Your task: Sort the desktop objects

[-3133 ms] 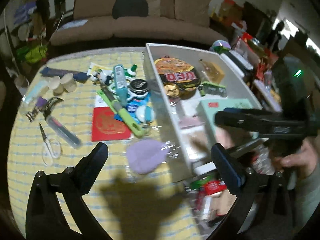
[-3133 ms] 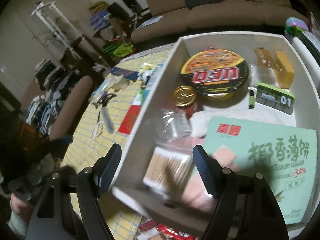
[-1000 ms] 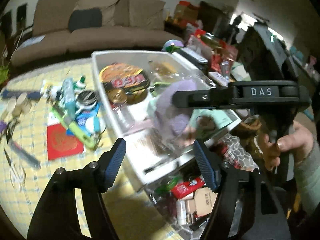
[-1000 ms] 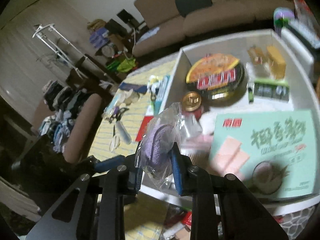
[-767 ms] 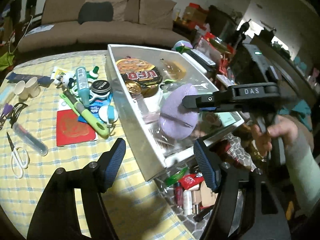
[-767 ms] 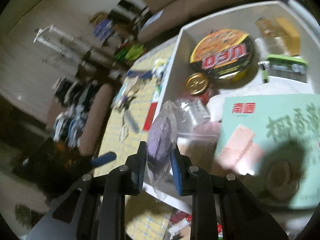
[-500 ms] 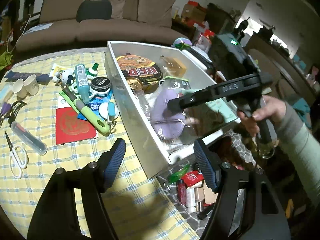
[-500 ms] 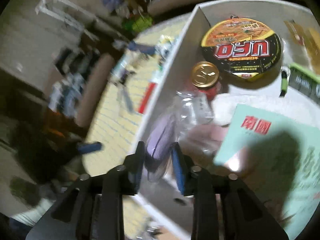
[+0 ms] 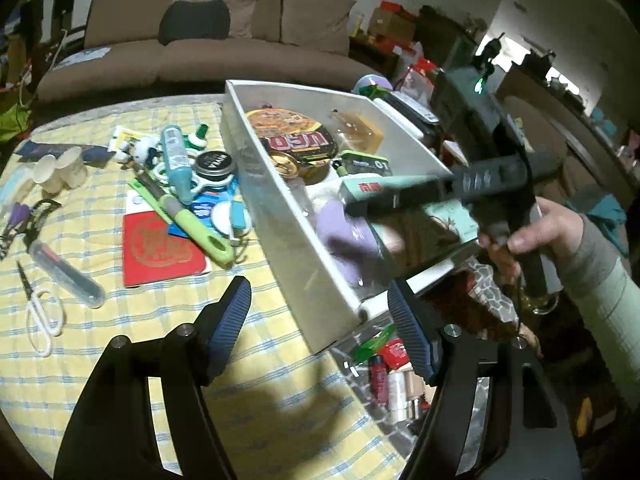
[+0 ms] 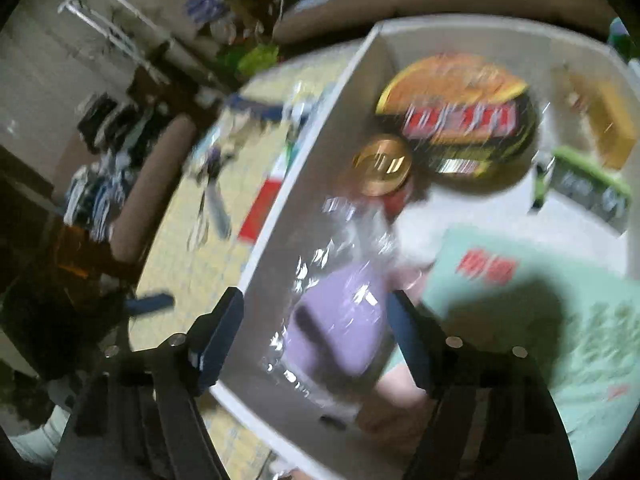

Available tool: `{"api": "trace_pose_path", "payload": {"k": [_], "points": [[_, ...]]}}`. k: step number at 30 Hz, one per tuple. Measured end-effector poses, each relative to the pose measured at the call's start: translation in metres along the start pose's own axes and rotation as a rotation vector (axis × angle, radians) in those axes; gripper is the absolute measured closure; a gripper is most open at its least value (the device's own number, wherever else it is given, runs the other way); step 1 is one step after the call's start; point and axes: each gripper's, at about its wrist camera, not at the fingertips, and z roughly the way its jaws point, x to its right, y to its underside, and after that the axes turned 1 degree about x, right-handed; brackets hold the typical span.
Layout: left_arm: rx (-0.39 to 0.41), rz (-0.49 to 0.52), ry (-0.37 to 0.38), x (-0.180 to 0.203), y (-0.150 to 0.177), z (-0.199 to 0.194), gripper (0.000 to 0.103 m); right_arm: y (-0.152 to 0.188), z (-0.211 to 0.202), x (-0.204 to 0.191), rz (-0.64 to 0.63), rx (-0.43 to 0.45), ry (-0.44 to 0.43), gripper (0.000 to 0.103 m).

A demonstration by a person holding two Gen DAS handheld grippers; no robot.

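A purple pad in a clear plastic bag (image 10: 340, 316) lies in the near corner of the white bin (image 10: 308, 168), also seen in the left wrist view (image 9: 348, 240). My right gripper (image 10: 316, 336) is open just above it, jaws apart on either side; the view is blurred. In the left wrist view the right gripper (image 9: 404, 204) reaches over the white bin (image 9: 288, 232). My left gripper (image 9: 320, 328) is open and empty, above the bin's near corner. Loose items remain on the yellow checked cloth (image 9: 120, 320).
The bin holds a noodle bowl (image 9: 292, 138), a gold-lidded jar (image 9: 285, 164), a green cracker box (image 10: 540, 312) and a yellow block (image 9: 360, 130). On the cloth lie a red booklet (image 9: 160, 248), green peeler (image 9: 188, 224), scissors (image 9: 36, 312), paper cups (image 9: 60, 170).
My right gripper was shut on the bagged purple pad, lowered it into the bin's near corner and has now opened, leaving it there. The left gripper has stayed open.
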Motion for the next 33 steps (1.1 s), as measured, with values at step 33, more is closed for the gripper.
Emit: {"api": "trace_pose_path", "payload": {"k": [33], "points": [[0.17, -0.58, -0.338, -0.247, 0.055, -0.083, 0.008, -0.051, 0.161, -0.175, -0.113, 0.168, 0.064, 0.021]]}}
